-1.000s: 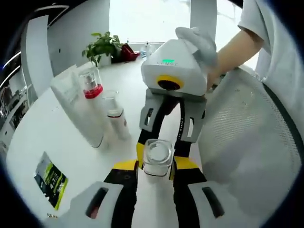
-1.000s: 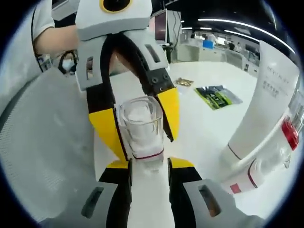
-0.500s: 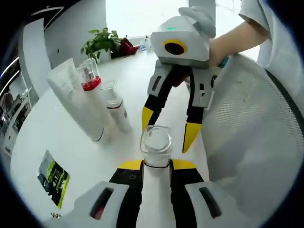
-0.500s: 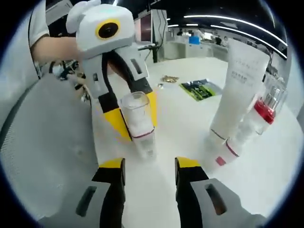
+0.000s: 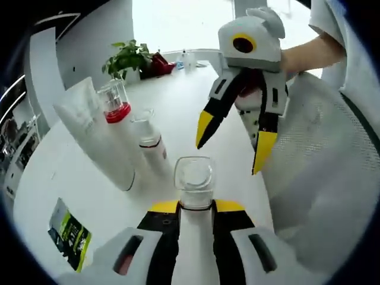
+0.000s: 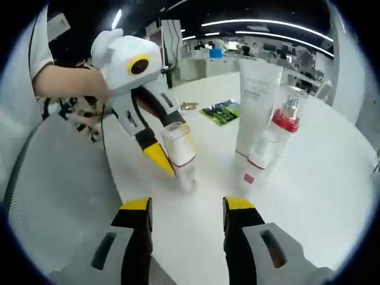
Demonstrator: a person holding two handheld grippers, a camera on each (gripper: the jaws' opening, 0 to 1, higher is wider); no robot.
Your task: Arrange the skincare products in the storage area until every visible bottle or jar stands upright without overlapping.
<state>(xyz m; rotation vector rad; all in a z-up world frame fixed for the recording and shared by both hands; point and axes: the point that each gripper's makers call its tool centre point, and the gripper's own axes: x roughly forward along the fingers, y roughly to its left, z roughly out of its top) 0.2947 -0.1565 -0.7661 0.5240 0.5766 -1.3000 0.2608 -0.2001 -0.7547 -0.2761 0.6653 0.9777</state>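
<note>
Beyond the left gripper's (image 5: pixel 196 208) yellow-tipped black jaws stands a clear square glass jar (image 5: pixel 193 181). Left of it, a tall white plastic tube (image 5: pixel 98 136) and a red-collared clear pump bottle (image 5: pixel 114 101)

The jar (image 5: pixel 193 181) looks like clear glossy glass or plastic, which one I cannot tell. The tube (image 5: pixel 98 138) is smooth matt white plastic. The pump bottle (image 6: pixel 284 123) is clear, with a glossy red collar. The surface (image 6: pixel 320 178) is smooth, white, slightly shiny. At 3 o'clock in the left gripper view, the chair back (image 5: pixel 320 178) is rough grey mesh cloth. The sachet (image 5: pixel 70 233) looks like glossy printed foil.
</note>
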